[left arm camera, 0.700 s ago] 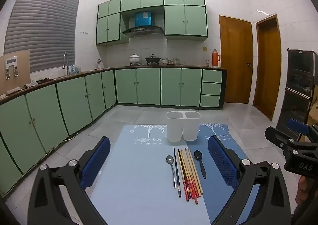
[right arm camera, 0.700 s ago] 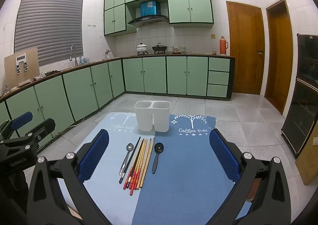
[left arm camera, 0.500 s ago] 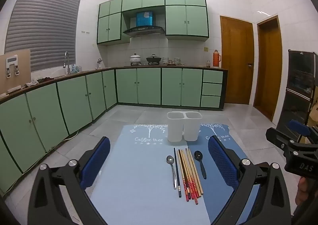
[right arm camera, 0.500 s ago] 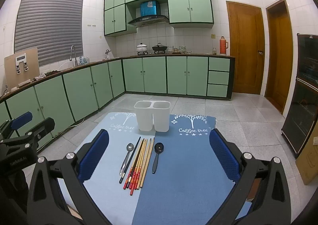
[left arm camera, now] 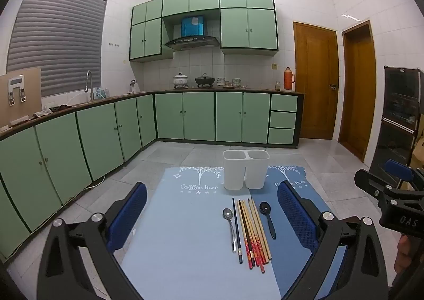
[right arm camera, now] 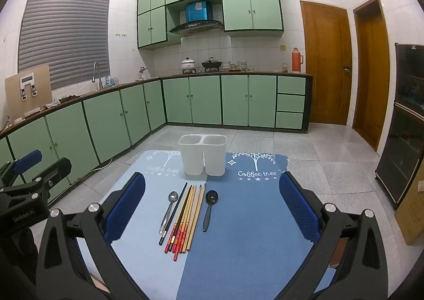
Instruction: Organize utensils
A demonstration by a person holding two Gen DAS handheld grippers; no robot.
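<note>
While I hold both grippers above the near edge of the desk, I take the white two-compartment holder as my landmark. It stands upright at the far end of the blue mat, astride the line where the pale half meets the darker half. From the right wrist view I can see a little way into both compartments, and each looks empty as far as the rims let me see; the bottoms are hidden from me.

All the utensils lie flat on the mat just in front of the holder, on my side of it, running lengthwise towards me. In front of its left compartment lies the metal spoon, bowl end towards the holder. Just right of that lies a single black chopstick, then the bundle of wooden chopsticks with red near ends, side by side and touching. In front of the right compartment, a little apart from the bundle, lies the black spoon, bowl end also towards the holder.

The left gripper has its fingers spread as wide as they go, with nothing between the blue pads. The right gripper is the same: fingers fully apart, holding nothing. Both hang short of the utensils, touching none.
</note>
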